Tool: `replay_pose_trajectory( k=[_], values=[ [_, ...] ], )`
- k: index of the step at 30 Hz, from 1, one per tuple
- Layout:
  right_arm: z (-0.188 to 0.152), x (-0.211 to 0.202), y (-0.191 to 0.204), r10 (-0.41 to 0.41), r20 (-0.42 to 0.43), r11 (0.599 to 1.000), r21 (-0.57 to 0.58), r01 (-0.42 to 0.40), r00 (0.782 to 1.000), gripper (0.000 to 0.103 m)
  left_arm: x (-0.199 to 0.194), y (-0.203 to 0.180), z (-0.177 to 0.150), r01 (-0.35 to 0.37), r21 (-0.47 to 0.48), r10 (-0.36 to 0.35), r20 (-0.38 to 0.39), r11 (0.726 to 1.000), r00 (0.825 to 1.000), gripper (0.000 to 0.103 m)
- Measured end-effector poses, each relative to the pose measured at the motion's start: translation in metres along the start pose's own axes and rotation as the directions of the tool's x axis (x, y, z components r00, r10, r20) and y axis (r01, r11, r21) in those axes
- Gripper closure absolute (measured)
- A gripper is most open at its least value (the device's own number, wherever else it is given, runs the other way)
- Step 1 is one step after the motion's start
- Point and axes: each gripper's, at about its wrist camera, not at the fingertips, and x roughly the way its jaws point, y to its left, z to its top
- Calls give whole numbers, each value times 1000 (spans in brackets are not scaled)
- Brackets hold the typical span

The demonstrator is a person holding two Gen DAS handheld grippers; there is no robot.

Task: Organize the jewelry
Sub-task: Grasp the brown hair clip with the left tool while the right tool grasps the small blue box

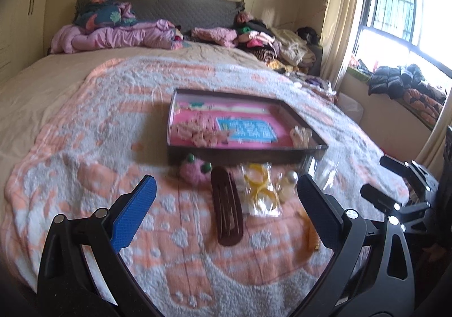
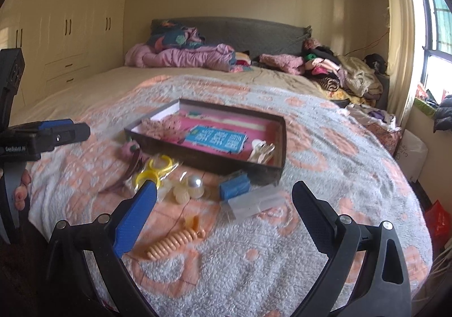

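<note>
Blanket (image 2: 325, 147), orange-and-white fleece on the bed, carries everything. Both tools hover low over its near edge, aimed at the headboard. Left gripper (image 1: 226, 204): fingers spread wide, nothing between them. Right gripper (image 2: 223, 213): same, spread wide and empty; the left unit shows at the left edge of the right wrist view with fingertips (image 2: 21, 189) of a hand wrapped on its grip.

Tray (image 1: 245, 154), dark-walled with a pink printed liner, sits mid-blanket and holds a pinkish beaded heap at left and a pale clip at its right corner. Loose pieces lie in front of the tray's near wall, just beyond the fingers: brown hair clip (image 1: 227, 206), yellow rings in clear wrap (image 1: 261, 189), pink fuzzy bobble (image 1: 193, 170), pearl piece (image 2: 195, 184), blue box (image 2: 234, 185), clear case (image 2: 254, 201), orange coil tie (image 2: 175, 240) nearest the right gripper.
</note>
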Motion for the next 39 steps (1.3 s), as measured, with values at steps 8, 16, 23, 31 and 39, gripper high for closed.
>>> replay_pose_trajectory(
  k=[8, 16, 23, 31, 39],
  values=[
    [-3, 32, -9, 17, -66, 999, -34, -19, 998, 11, 29, -2, -27, 45, -2, -45, -121, 999, 992, 34],
    [2, 61, -15, 7, -79, 993, -114, -16, 997, 17, 61, -3, -38, 37, 12, -34, -200, 999, 979, 52],
    [8, 93, -21, 17, -133, 990, -137, -35, 991, 29, 79, 7, -39, 20, 11, -17, -240, 1000, 971, 76],
    [7, 131, -19, 45, -217, 985, -151, -80, 975, 48, 80, 12, -33, 20, -7, -21, -241, 1000, 970, 75],
    [4, 135, -14, 69, -216, 985, -138, -101, 974, 59, 95, 8, -29, 23, 5, -21, -255, 1000, 967, 77]
  ],
)
